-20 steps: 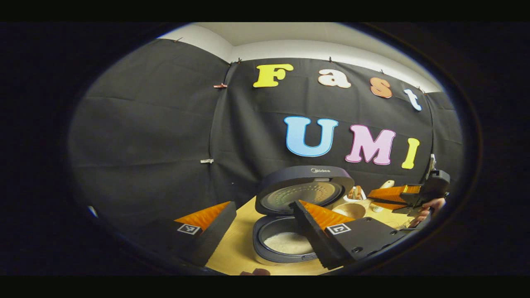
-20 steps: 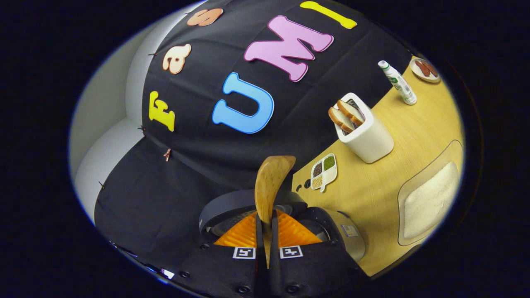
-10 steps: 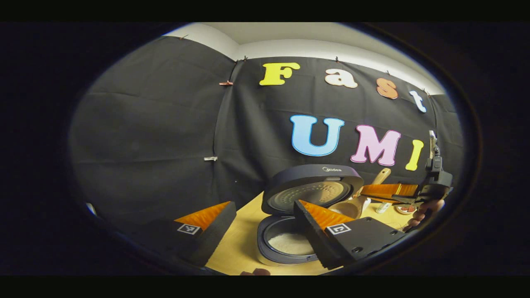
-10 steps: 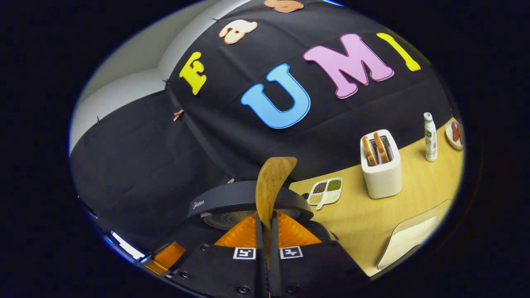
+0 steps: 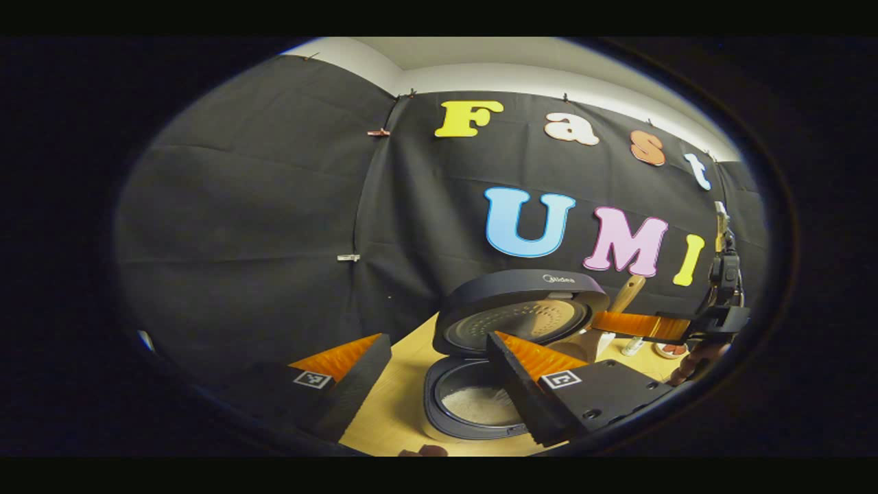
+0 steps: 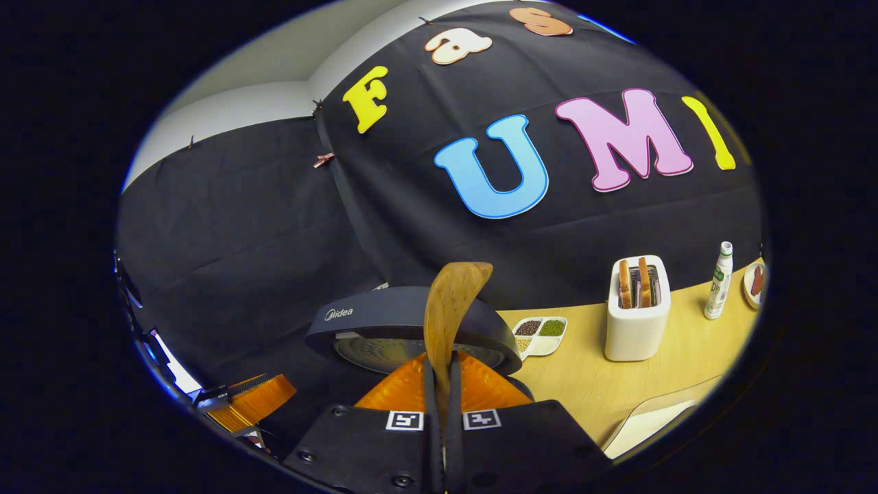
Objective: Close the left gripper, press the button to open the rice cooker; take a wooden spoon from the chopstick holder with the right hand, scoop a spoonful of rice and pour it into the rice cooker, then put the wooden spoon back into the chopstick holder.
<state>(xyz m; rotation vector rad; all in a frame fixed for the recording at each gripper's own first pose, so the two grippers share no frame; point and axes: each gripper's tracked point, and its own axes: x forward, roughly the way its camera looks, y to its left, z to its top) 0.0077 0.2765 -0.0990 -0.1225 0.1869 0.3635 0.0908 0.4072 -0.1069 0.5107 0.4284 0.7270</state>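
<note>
Pour done (rice in rice cooker (image 5: 480,405)); right tongs (image 6: 443,384) pinch wooden spoon (image 6: 449,305), left tongs (image 5: 439,363) spread. Next: return spoon to holder.

One rice cooker (image 6: 411,322), one wooden spoon (image 6: 449,302), one toaster (image 6: 636,329), two toast slices (image 6: 634,273).

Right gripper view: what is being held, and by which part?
The right hand-held gripper is shut on the wooden spoon, gripping its handle, bowl pointing up. The left hand-held gripper is open, holding nothing.
</note>
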